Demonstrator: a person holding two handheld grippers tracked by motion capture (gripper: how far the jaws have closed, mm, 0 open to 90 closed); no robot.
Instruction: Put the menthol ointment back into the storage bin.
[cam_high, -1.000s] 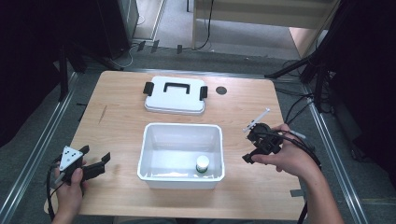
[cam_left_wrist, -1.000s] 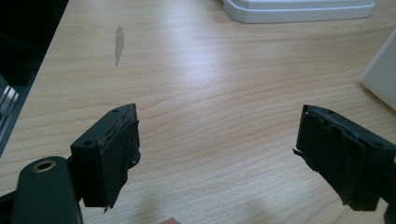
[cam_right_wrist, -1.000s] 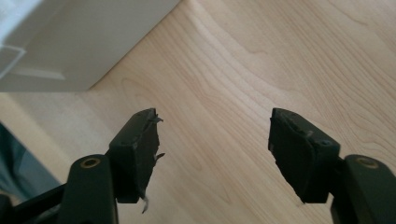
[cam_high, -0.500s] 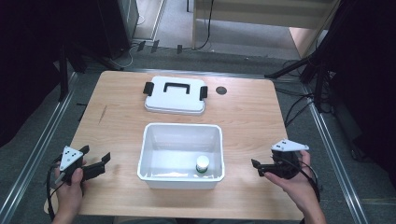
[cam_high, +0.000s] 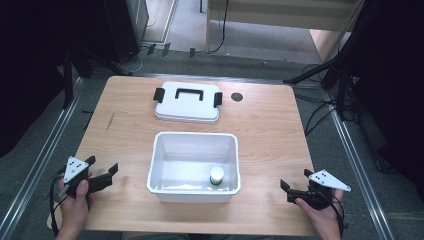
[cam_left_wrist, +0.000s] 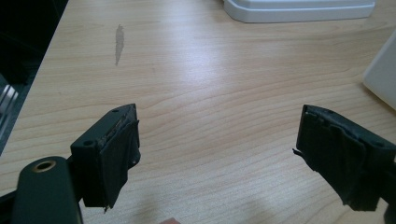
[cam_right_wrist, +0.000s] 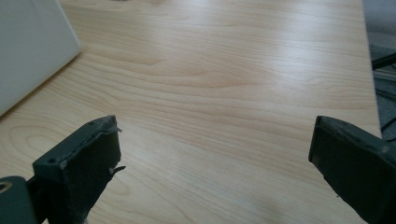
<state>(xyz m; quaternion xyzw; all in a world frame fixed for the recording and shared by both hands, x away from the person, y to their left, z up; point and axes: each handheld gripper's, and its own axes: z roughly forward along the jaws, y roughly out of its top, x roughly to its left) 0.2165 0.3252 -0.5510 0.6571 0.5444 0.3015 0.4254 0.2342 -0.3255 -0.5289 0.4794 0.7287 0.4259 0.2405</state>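
Note:
A white open bin (cam_high: 192, 145) stands mid-table with a small white jar (cam_high: 216, 176) in its front right corner. Its white lid (cam_high: 187, 102) with a black handle lies flat behind it. My left gripper (cam_high: 103, 166) rests at the table's front left, open, with only bare wood between its jaws (cam_left_wrist: 219, 140). My right gripper (cam_high: 295, 180) sits low at the front right, pointing left toward the bin. Its jaws have just been opening and stand open with nothing between them (cam_right_wrist: 215, 140).
The wooden table (cam_high: 265, 130) has a dark round hole (cam_high: 236, 96) to the right of the lid. In the gripper views the bin's wall shows at one side (cam_left_wrist: 383, 74) (cam_right_wrist: 32, 46). Metal rails and cables run along the floor on both sides.
The right hand came down from beside the bin's right rim to the table's front right, and its jaws spread wide. The left hand kept still.

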